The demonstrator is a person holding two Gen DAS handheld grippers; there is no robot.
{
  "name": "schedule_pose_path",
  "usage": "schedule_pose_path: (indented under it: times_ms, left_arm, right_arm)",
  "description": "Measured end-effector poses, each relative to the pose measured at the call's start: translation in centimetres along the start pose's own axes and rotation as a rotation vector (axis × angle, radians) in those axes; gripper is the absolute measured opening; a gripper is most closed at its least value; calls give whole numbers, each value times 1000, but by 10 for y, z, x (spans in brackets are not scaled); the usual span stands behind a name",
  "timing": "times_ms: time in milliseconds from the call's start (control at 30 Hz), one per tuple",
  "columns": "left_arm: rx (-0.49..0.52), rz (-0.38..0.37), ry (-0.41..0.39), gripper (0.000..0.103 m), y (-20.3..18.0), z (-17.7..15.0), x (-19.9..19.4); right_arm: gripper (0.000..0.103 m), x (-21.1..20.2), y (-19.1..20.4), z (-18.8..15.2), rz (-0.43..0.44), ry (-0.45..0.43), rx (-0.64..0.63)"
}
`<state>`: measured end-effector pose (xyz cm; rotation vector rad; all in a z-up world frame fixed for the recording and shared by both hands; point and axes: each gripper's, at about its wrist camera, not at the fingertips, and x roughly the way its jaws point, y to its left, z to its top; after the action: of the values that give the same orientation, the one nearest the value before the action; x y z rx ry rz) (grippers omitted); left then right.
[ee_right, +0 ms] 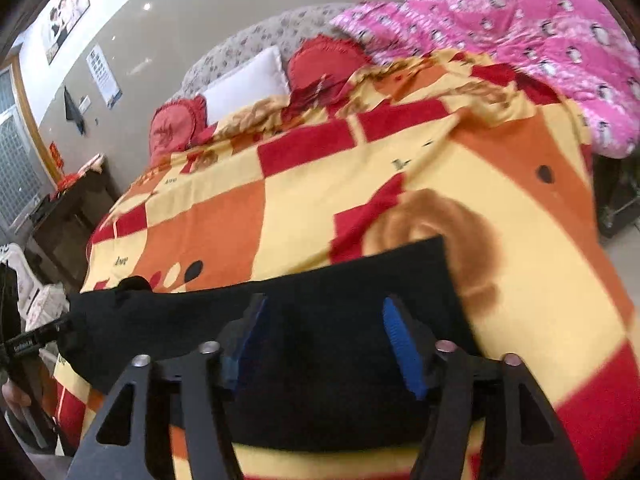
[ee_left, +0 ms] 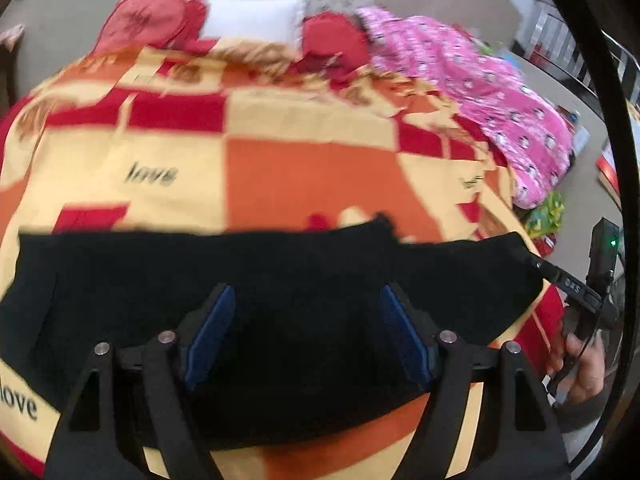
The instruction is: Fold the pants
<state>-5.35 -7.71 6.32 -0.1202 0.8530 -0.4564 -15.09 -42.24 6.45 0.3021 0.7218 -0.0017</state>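
Note:
Black pants (ee_left: 280, 280) lie flat across the near end of a bed with a yellow, orange and red patchwork blanket (ee_left: 280, 160). My left gripper (ee_left: 306, 296) is open, its blue-padded fingers (ee_left: 212, 332) spread just above the pants. The right gripper shows at the right edge of this view (ee_left: 576, 288), at the pants' right end. In the right wrist view the pants (ee_right: 320, 300) lie across the blanket (ee_right: 360, 180). My right gripper (ee_right: 324, 308) is open, with its fingers (ee_right: 400, 344) over the cloth. The left gripper (ee_right: 28, 344) shows at the pants' left end.
A pink quilt (ee_left: 480, 92) is heaped on the bed's right side (ee_right: 540, 40). Red cushions (ee_left: 140, 24) and a white pillow (ee_left: 248, 20) lie at the headboard. A dark bedside table (ee_right: 68, 216) stands left of the bed. Clutter lies on the floor to the right (ee_left: 548, 216).

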Motion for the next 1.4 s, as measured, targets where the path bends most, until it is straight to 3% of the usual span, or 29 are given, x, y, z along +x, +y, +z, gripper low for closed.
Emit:
schedule_pose_path:
  times_ms: [133,233,267,367,467,533,700,900,1100,1167,1200,1233,1267,1300,1333,1367,1400]
  left_arm:
    - [54,-41,41,77,-27,10,27]
    - [70,10,127,79,-36,13,67]
    - [90,33,133,84,-40,14,74]
    - [134,52,159,84,-53,21,77]
    - [134,-52,150,88,-69,33,67]
    - [179,-84,163,93,-89,41,68]
    - [223,-267,218,94,-144,64,94]
    - [305,-364,304,94,-204,76,142]
    - [353,-407,356,94,-248,73,178]
    - [372,-432,387,93,-260,68,190]
    - [385,-434,415,92,-266,61,199]
    - [396,-429,395,88,-268,59,199]
    - [426,-435,358,61,-272,56,196]
    - [440,-443,369,51,-275,55,198]
    - [436,-459,382,32,-276,56,197]
    - [411,-490,417,25,-274,58,197]
    - [392,-508,416,25,-271,60,192]
  right_arm:
    - [74,1,-13,-9,-63,51,-9]
    - [74,13,-24,-7,-60,43,4]
    - [74,14,-26,-6,-64,38,9]
    - [75,-2,-29,-4,-38,40,37]
    - [87,-29,-38,-16,-78,2,59]
    - [87,-37,-48,-27,-71,13,88]
    - [87,-36,-56,-45,27,21,148]
    - [88,-25,-52,-42,78,-2,127]
    - [88,-24,-63,-43,140,-55,196]
    - [81,-21,-62,-42,147,-62,193]
    - [73,-19,-61,-41,151,-59,189]
    - [41,-15,-62,-40,155,-54,195]
    - [22,-10,-65,-39,170,-39,218]
    - [22,-2,-71,-39,220,-12,263]
    - [22,-4,-73,-37,231,-19,274]
    - [22,-8,-72,-35,235,-39,272]
    - [22,-10,-69,-33,240,-47,265]
